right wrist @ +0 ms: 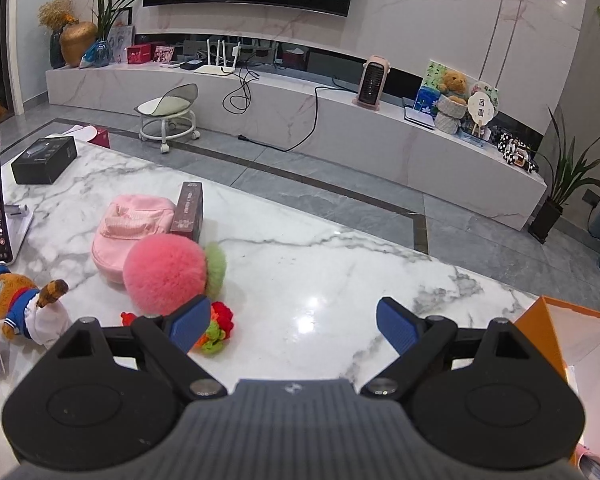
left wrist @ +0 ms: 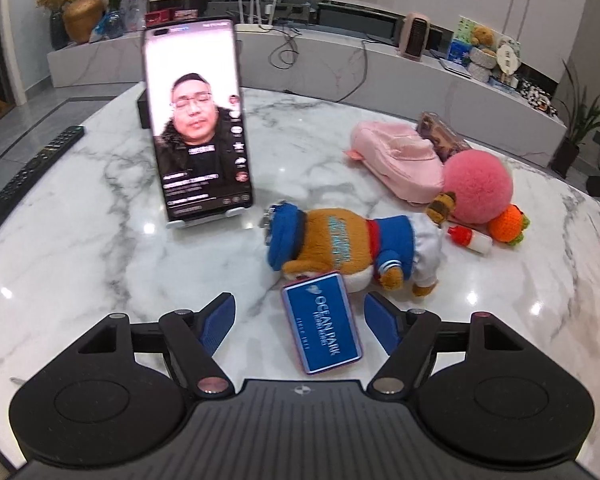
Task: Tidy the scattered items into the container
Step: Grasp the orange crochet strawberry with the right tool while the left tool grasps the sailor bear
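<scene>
Pickup stage, nothing held yet. Left tool (left wrist: 299,318) hangs over the marble worktop (left wrist: 100,264) with its jaws wide apart; the blue card (left wrist: 321,322) lies flat between them, no pad touching it, its far end against the plush bear (left wrist: 352,246). Right tool (right wrist: 294,326) is also spread wide over bare worktop with nothing between its jaws. Scattered items sit in 1 cluster: pink pouch (right wrist: 134,232) at the back with a dark box (right wrist: 188,214) leaning on it, pink pompom (right wrist: 166,274) in front of the pouch, knitted orange toy (left wrist: 508,224) beside the pompom, small bottle with red cap (left wrist: 470,239) between bear and toy. Orange container (right wrist: 548,330) shows only at the right edge of the right view, near the right tool; its inside is mostly out of frame, so I can't tell what is in it. Phone (left wrist: 198,120) on a stand and a remote (left wrist: 32,176) are off to the left, probably not part of the job. My read: the card is the current target. It lies flat and thin, so the next move needs the left tool lowered until the pads straddle its long edges, then a squeeze without skidding it under the bear. Carrying it to the container means crossing the cluster. Right tool is better placed for the knitted toy or bottle.
</scene>
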`<state>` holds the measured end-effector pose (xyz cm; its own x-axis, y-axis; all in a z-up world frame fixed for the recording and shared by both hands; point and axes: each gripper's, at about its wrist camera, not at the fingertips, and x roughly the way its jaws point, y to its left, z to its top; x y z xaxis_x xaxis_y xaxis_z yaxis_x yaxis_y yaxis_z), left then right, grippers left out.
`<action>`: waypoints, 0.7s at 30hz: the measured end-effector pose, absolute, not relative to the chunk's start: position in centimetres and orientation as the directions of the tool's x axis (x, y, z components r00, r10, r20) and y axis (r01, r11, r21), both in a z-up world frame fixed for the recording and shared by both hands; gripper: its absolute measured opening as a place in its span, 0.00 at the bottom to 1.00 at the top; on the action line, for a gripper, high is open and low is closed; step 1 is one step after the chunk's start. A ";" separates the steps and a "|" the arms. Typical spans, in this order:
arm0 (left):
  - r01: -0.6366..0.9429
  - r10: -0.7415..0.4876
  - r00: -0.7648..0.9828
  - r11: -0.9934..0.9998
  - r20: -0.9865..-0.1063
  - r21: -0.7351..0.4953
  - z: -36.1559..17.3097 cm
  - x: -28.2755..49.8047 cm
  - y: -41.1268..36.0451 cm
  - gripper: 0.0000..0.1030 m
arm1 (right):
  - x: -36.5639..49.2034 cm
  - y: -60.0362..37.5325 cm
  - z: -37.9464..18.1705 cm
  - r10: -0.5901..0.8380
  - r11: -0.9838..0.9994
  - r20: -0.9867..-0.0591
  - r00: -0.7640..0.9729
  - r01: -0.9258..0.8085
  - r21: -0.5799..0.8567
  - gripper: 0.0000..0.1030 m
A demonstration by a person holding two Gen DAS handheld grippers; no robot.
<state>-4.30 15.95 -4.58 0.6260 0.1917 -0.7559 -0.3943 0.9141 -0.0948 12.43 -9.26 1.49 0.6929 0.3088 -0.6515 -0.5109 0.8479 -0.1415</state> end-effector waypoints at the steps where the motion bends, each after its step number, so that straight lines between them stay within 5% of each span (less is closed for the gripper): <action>1: -0.389 0.186 0.629 0.916 -0.755 -0.099 -4.6 -4.1 15.9 0.82 | 12.5 -9.2 1.4 0.314 0.847 -0.652 0.691 -0.514 -0.138 0.89; 21: -0.463 0.094 0.661 0.832 -0.744 -0.306 -5.6 -0.7 17.9 0.85 | 13.4 -4.7 -2.7 0.406 0.716 -0.716 0.568 -0.685 -0.137 0.88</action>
<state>-0.71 17.92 -5.60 0.6611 0.0938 -0.7444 -0.4626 0.8321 -0.3060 13.43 -4.68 -2.70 0.5680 0.4064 -0.7157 -0.6848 0.7157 -0.1370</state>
